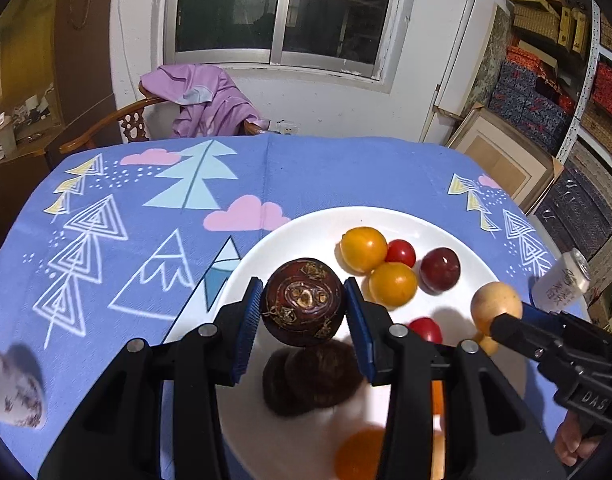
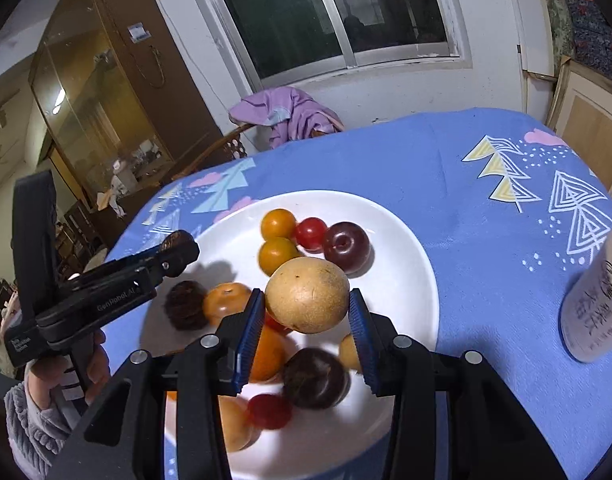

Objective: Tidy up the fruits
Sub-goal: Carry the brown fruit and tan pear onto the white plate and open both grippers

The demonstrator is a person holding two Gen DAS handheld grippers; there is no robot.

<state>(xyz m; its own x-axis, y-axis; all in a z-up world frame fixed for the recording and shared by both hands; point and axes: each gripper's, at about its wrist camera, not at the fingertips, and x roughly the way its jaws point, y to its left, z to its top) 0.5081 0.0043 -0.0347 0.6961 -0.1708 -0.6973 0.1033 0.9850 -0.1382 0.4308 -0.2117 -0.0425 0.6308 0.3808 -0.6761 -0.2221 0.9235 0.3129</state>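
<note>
My left gripper (image 1: pixel 304 304) is shut on a dark brown round fruit (image 1: pixel 304 302) and holds it above the near part of a white plate (image 1: pixel 306 228). My right gripper (image 2: pixel 307 300) is shut on a tan round fruit (image 2: pixel 307 294), also above the white plate (image 2: pixel 409 248). That tan fruit (image 1: pixel 495 306) shows at the right in the left wrist view. On the plate lie two yellow-orange fruits (image 1: pixel 363 249), small red tomatoes (image 1: pixel 400 253), a dark red plum (image 1: pixel 439 269) and more fruit under the grippers, partly hidden.
The blue patterned tablecloth (image 1: pixel 126 220) covers the table. A white drink can (image 2: pixel 593 300) stands right of the plate. A wooden chair with purple cloth (image 1: pixel 202 104) is behind the table, and stacked boxes (image 1: pixel 545 92) fill shelves at the right. A patterned object (image 1: pixel 16 392) lies at the left edge.
</note>
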